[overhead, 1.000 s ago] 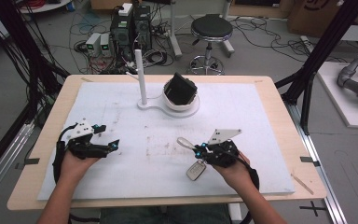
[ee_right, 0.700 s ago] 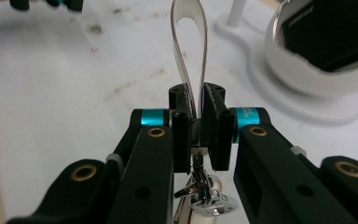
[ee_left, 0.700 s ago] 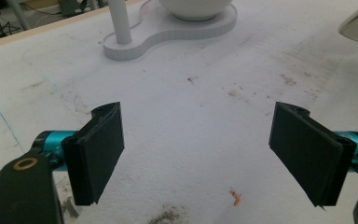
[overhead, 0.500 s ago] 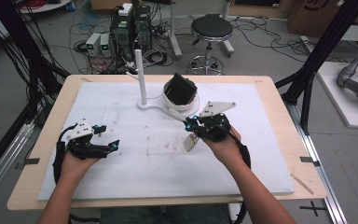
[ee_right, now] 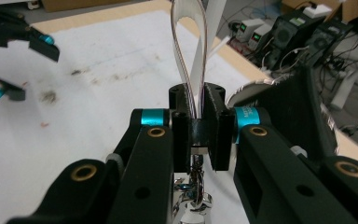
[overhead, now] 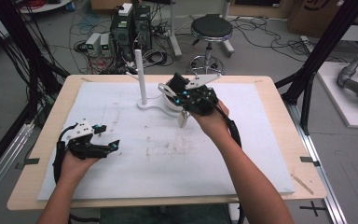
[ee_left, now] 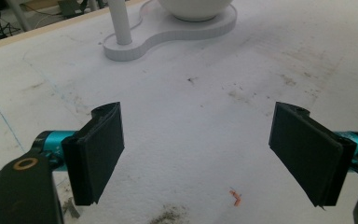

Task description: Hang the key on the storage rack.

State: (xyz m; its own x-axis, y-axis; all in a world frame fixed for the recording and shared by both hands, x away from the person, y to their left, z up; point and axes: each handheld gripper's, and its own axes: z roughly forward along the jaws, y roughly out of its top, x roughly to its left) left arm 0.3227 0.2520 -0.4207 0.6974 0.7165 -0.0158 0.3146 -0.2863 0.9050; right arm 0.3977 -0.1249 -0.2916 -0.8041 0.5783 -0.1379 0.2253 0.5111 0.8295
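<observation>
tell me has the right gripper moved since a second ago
Yes. The right gripper, shut on a strap loop, went from the near mat up to the white stand.

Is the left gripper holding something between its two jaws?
No, in the left gripper view the left gripper has its jaws wide apart, with just the bare white table cover between them.

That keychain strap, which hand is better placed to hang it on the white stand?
Right. The right gripper is already shut on the keychain strap, raised beside the white stand. The left gripper rests open on the table, well short of the stand.
</observation>
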